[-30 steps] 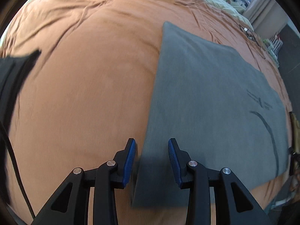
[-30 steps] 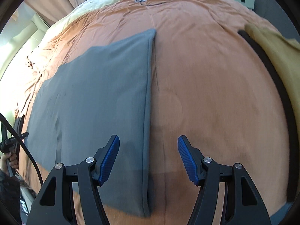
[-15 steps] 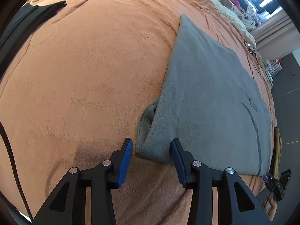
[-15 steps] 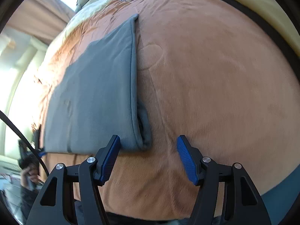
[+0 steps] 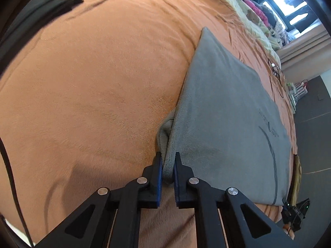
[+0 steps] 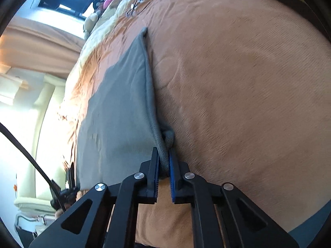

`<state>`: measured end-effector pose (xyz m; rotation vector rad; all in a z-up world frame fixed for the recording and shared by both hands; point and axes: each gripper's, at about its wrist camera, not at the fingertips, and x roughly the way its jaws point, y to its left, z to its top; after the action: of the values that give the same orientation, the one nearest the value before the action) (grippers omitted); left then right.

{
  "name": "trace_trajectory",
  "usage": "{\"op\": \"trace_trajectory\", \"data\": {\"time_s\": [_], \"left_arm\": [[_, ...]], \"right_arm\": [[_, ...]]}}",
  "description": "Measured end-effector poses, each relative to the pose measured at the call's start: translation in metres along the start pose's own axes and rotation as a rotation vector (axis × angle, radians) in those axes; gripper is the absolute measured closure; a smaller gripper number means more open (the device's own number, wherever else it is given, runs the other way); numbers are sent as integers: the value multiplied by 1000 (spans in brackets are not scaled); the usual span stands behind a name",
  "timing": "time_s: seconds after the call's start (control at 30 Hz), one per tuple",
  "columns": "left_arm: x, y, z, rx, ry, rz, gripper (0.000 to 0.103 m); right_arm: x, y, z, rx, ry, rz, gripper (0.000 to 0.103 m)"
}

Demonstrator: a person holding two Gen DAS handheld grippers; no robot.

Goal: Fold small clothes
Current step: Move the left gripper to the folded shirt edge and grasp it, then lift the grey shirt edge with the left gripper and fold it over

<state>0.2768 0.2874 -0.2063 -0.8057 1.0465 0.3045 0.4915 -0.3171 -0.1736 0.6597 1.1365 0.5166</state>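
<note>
The grey garment [image 5: 227,111] lies flat on the orange blanket [image 5: 93,82]; the left gripper [image 5: 167,162] and right gripper [image 6: 164,161] have just closed, each pinching a near corner. Better lift both together, evenly, keeping the edge tight

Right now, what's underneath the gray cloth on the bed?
The gray cloth lies on the orange blanket, which shows all around it. A second gray layer peeks out at each pinched corner, so it is folded double. Whatever else is beneath stays covered.
</note>
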Motion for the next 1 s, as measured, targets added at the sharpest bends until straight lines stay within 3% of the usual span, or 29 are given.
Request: {"op": "trace_trajectory", "data": {"time_s": [0.17, 0.3, 0.4, 0.7, 0.8, 0.87, 1.0], "left_arm": [[-24, -1, -14, -35, -39, -44, 95], [-36, -1, -30, -63, -47, -79, 95], [-41, -3, -37, -57, -58, -96, 95], [-39, 5, -3, -60, -100, -125, 95], [-41, 6, 5, -68, -99, -156, 95], [-43, 6, 4, -69, -98, -177, 95], [-50, 4, 4, -78, -89, -230, 95]], "right_arm": [[-10, 10, 2, -31, -42, -18, 102], [-28, 23, 0, -91, -107, -132, 103], [-40, 30, -1, -95, -121, -120, 103], [-26, 115, -30, -296, -51, -125, 101], [-8, 145, -39, -356, -7, -112, 85], [3, 160, -40, -385, 10, -105, 59], [34, 187, -43, -443, 25, -93, 58]]}}
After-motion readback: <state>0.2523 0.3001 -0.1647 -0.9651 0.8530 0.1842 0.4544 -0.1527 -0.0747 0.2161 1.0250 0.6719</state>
